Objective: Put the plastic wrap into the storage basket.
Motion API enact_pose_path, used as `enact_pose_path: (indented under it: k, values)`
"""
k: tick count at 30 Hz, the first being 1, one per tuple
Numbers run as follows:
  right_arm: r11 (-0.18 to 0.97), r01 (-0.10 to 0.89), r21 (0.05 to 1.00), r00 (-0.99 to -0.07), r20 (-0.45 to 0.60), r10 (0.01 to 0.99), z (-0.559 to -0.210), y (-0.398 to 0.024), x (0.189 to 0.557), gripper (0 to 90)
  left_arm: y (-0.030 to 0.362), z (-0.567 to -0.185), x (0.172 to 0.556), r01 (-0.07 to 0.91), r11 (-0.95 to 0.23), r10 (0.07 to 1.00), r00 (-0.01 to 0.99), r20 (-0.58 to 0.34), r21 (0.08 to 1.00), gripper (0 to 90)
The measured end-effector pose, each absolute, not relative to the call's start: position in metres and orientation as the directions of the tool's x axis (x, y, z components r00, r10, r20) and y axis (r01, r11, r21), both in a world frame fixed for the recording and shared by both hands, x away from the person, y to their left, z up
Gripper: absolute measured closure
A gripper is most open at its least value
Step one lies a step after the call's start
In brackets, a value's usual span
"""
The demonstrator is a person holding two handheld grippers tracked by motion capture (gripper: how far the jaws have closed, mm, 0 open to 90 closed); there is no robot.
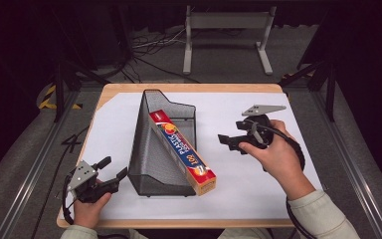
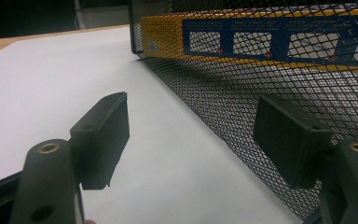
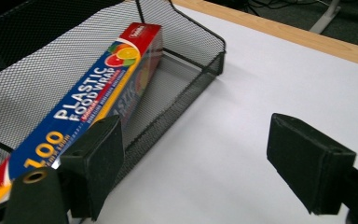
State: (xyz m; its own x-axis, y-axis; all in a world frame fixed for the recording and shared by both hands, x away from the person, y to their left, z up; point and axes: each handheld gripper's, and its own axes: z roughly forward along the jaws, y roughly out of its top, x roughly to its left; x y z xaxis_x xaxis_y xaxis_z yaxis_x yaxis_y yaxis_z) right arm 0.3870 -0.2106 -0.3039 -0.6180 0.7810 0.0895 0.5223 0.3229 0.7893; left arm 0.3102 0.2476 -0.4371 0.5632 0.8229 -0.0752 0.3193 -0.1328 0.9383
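- While both tools stand off, the plastic wrap box (image 1: 183, 152) lies slanted in the black mesh file holder (image 1: 151, 149), its near end jutting past the holder's front edge onto the white table cover (image 1: 258, 189).
- Left gripper (image 1: 113, 169): jaws wide apart, holding nothing, just beside the holder's mesh side wall.
- Right gripper (image 1: 227, 142): jaws wide apart, empty, near the box but apart from it.
- Handling advice: likely best to steady the holder with the left, then grip the box across its narrow faces near the jutting end.
- Legible text: "PLASTIC FOOD WRAP", "100"; the small brand mark on the red end is too small to read.
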Motion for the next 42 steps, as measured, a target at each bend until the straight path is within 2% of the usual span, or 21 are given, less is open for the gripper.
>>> enact_pose_path:
  k: [9, 17, 29, 37, 42]
  values:
    - [0.301, 0.515, 0.802, -0.618, 0.104, 0.78, -0.308, -0.254, 0.382, 18.4, 0.248, -0.437, 0.309, 0.32, -0.134, 0.824, 0.562, -0.073, 0.938, 27.7]
    - [0.28, 0.473, 0.835, -0.596, 0.07, 0.8, -0.317, -0.296, 0.378, 17.9, 0.249, -0.437, 0.308, 0.321, -0.134, 0.828, 0.557, -0.073, 0.937, 27.7]
    - [0.247, 0.463, 0.851, -0.581, 0.08, 0.81, -0.36, -0.332, 0.373, 15.7, 0.245, -0.437, 0.308, 0.316, -0.153, 0.822, 0.567, -0.056, 0.936, 27.2]
    - [0.269, 0.426, 0.864, -0.598, 0.046, 0.8, -0.387, -0.347, 0.364, 15.5, 0.247, -0.437, 0.308, 0.32, -0.141, 0.827, 0.558, -0.066, 0.937, 26.9]
    - [0.282, 0.436, 0.855, -0.6, 0.042, 0.799, -0.402, -0.353, 0.358, 15.4, 0.247, -0.437, 0.308, 0.317, -0.141, 0.826, 0.56, -0.065, 0.938, 26.8]
